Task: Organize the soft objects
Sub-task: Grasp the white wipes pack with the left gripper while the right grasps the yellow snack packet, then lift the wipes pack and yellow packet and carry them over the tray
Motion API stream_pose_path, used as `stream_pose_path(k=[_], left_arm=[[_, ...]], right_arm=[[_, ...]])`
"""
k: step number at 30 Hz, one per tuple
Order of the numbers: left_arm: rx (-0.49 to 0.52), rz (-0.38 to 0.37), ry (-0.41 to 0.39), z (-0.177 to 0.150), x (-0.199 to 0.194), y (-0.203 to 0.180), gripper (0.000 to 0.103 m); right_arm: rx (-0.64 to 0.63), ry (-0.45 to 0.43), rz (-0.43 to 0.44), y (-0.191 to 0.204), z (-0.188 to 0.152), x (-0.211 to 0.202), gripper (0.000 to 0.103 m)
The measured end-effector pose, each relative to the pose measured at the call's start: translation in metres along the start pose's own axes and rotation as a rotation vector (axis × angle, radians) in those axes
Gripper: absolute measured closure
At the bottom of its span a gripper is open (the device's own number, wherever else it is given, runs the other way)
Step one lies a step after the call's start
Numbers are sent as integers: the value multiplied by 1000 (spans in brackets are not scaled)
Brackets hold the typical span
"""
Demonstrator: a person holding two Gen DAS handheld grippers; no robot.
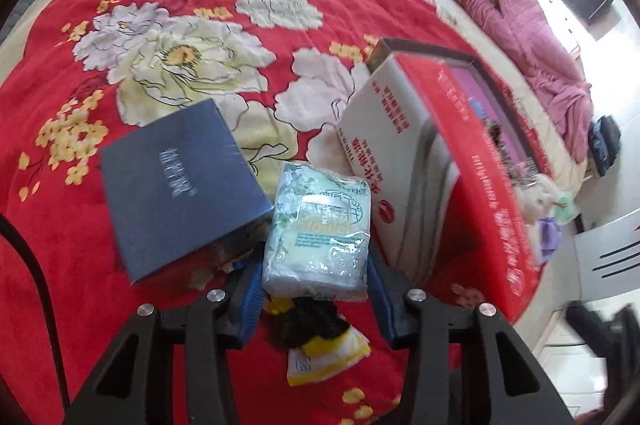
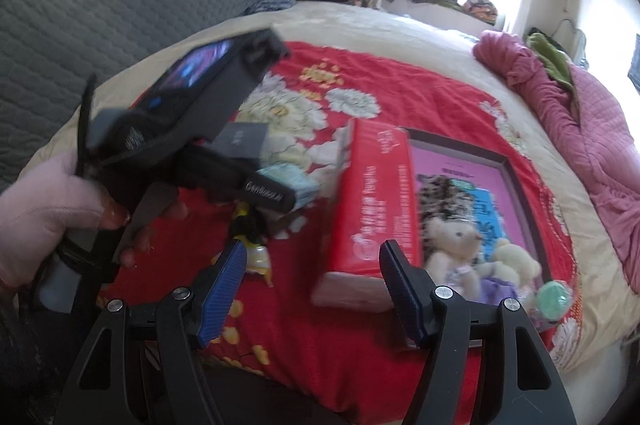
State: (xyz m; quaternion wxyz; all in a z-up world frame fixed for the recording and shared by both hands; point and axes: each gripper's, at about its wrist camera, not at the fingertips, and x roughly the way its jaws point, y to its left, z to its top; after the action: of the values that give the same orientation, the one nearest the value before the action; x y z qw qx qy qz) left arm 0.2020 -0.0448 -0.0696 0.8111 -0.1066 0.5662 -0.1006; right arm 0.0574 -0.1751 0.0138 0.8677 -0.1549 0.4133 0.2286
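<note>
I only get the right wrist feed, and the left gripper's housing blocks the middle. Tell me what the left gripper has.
Observer: The left gripper is shut on a pale green tissue pack, with a blue pad on each side.
Operator: Describe what lies left of that pack.
Observer: A navy blue box in clear film lies flat on the red floral blanket.
Operator: Now the right side.
Observer: The red carton turns a white side with red print toward the pack.
</note>
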Motion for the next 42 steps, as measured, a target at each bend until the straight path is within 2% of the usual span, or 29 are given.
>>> stream_pose_path(k=[5, 7, 10, 12, 16, 22, 26, 27, 29, 31, 32, 36, 42], left_arm=[[12, -43, -46, -8, -36, 4, 57], [19, -21, -70, -10, -49, 7, 57], [-8, -46, -95, -13, -64, 20, 57], [-25, -25, -116, -16, -73, 30, 57], [-63, 15, -150, -22, -87, 53, 57], [-81, 57, -171, -30, -98, 74, 57], [-93, 56, -183, -34, -104, 83, 57], [-97, 53, -185, -34, -106, 84, 57], [-102, 49, -188, -35, -108, 85, 57], [-97, 58, -194, -36, -111, 85, 57], [-95, 56, -196, -37, -112, 84, 57], [-87, 66, -208, -38, -118, 79, 57], [-60, 84, -233, -37, -132, 60, 57]], right_arm=[[-60, 53, 42, 31, 7, 27, 32], [-74, 74, 49, 39, 8, 39, 32], [-53, 96, 61, 44, 9, 55, 33], [-21, 114, 84, 44, 10, 66, 33], [-13, 143, 69, 48, 17, 91, 33], [52, 249, 29, 44, 21, 144, 33], [3, 301, -29, 50, 25, 170, 33], [-3, 308, -33, 52, 23, 174, 34], [26, 314, -24, 49, 21, 183, 54], [44, 293, -22, 46, 23, 183, 63], [45, 287, -16, 45, 24, 181, 64], [73, 219, 7, 42, 32, 151, 64], [121, 83, 41, 21, 46, 81, 64]])
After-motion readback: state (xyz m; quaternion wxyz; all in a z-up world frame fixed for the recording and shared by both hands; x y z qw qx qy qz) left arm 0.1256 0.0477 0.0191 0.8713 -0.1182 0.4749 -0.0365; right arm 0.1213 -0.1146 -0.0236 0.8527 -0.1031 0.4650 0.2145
